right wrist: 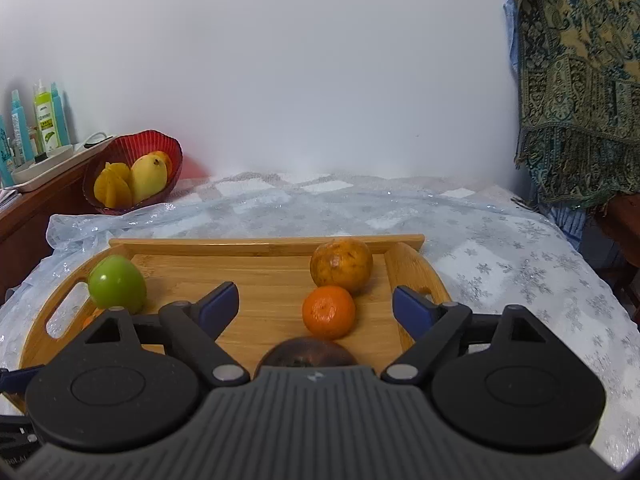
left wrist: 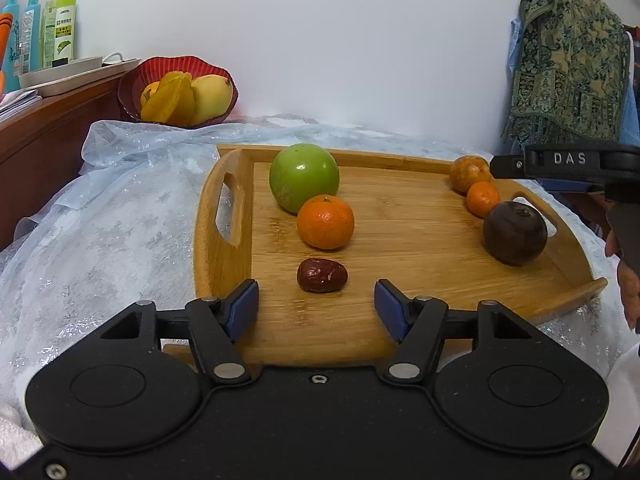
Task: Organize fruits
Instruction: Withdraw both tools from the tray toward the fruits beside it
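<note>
A wooden tray (left wrist: pixel 400 216) holds fruit in two rows. On its left: a green apple (left wrist: pixel 304 177), an orange mandarin (left wrist: pixel 325 221) and a red date (left wrist: pixel 322 275). On its right: a brownish orange fruit (left wrist: pixel 469 173), a small mandarin (left wrist: pixel 482 199) and a dark purple fruit (left wrist: pixel 514 233). My left gripper (left wrist: pixel 316 304) is open and empty, just short of the date. My right gripper (right wrist: pixel 316 306) is open and empty above the dark fruit (right wrist: pixel 306 352), with the small mandarin (right wrist: pixel 329 311) and the brownish fruit (right wrist: pixel 341 265) ahead. The apple (right wrist: pixel 117 283) shows at left.
A red bowl (left wrist: pixel 132 84) with a mango and starfruit stands at the back left by the wall. Bottles (left wrist: pixel 60 24) and a white tray sit on a wooden cabinet (left wrist: pixel 48 136) at left. A patterned cloth (left wrist: pixel 568 56) hangs at right. A shiny snowflake tablecloth (right wrist: pixel 500 256) covers the table.
</note>
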Demonstrator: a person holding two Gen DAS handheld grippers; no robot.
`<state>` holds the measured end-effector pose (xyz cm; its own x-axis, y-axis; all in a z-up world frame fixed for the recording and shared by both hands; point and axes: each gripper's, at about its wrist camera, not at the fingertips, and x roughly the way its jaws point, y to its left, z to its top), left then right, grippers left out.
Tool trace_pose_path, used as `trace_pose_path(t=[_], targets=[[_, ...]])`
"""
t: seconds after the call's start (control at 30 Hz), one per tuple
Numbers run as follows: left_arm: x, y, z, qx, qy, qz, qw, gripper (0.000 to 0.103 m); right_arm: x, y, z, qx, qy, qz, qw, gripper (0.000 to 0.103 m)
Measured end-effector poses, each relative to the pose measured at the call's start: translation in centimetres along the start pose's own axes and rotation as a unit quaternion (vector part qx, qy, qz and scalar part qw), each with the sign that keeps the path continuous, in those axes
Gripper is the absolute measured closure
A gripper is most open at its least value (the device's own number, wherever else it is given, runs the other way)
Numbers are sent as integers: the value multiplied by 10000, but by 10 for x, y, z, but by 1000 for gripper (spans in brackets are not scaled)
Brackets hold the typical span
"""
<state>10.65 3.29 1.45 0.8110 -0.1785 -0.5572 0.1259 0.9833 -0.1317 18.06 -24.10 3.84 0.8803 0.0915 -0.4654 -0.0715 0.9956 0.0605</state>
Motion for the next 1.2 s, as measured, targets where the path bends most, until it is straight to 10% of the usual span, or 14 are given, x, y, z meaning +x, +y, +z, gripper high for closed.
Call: trace_pose_path(t=[1.2], targets=[[-54,8,-33,73,-384,174,9991,16,-82,47,-96,-467,-988,291,9936,0]])
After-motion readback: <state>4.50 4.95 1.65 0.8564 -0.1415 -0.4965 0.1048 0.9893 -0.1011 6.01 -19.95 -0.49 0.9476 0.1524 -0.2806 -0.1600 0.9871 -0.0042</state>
